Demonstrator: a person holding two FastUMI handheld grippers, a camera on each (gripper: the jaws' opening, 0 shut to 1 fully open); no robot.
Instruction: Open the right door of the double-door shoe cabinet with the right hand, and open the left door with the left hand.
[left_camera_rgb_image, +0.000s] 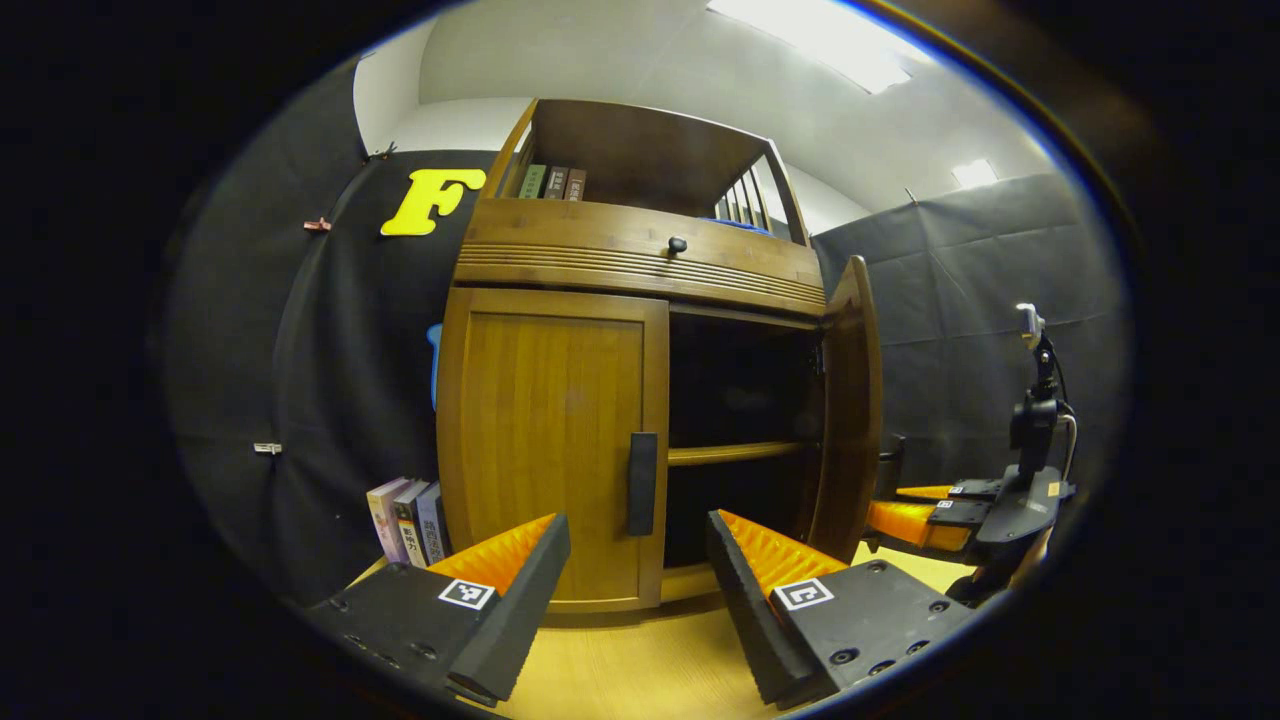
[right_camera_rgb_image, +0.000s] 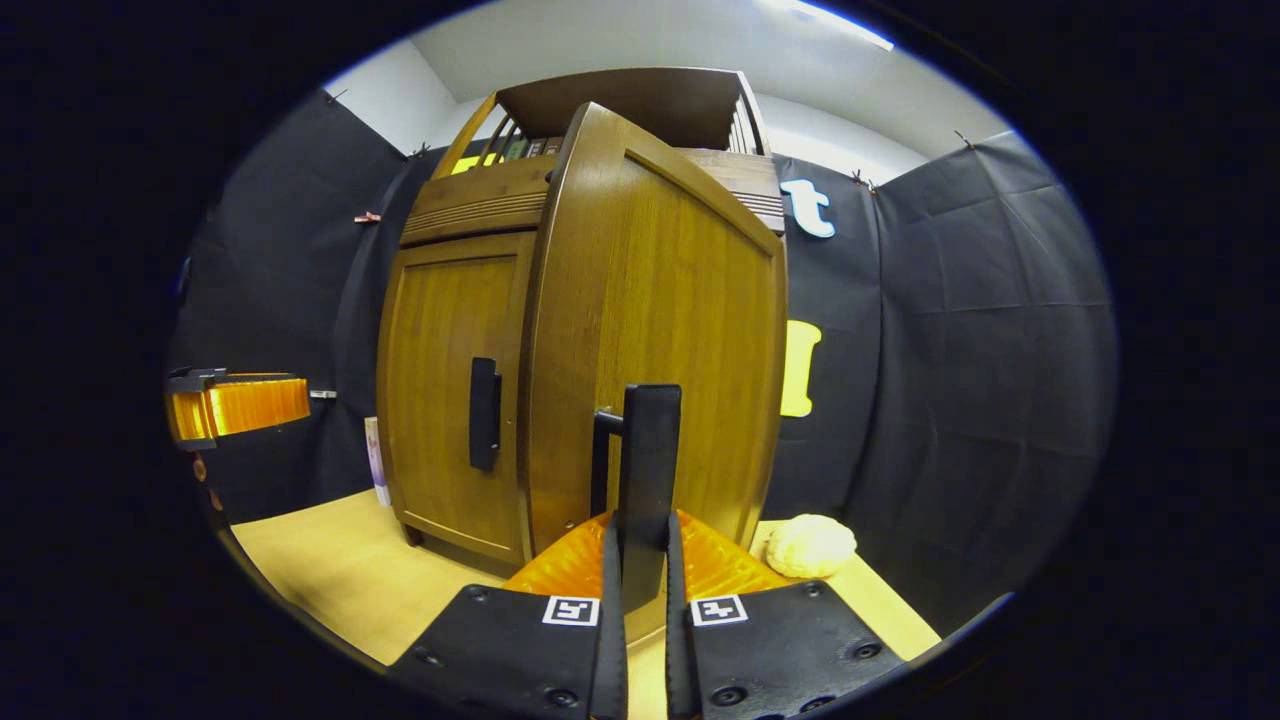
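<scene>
The wooden shoe cabinet stands on a light wooden table. Its left door is closed, with a black vertical handle at its inner edge. My left gripper is open just in front of that handle, one finger on either side and neither touching it. The right door is swung open, showing dark shelves inside. My right gripper is shut on the right door's black handle. In the left gripper view the right gripper sits beside the open door.
Several books lean against the cabinet's left side, and more books stand on its top shelf. A drawer with a small black knob runs above the doors. A cream-coloured round object lies on the table right of the cabinet.
</scene>
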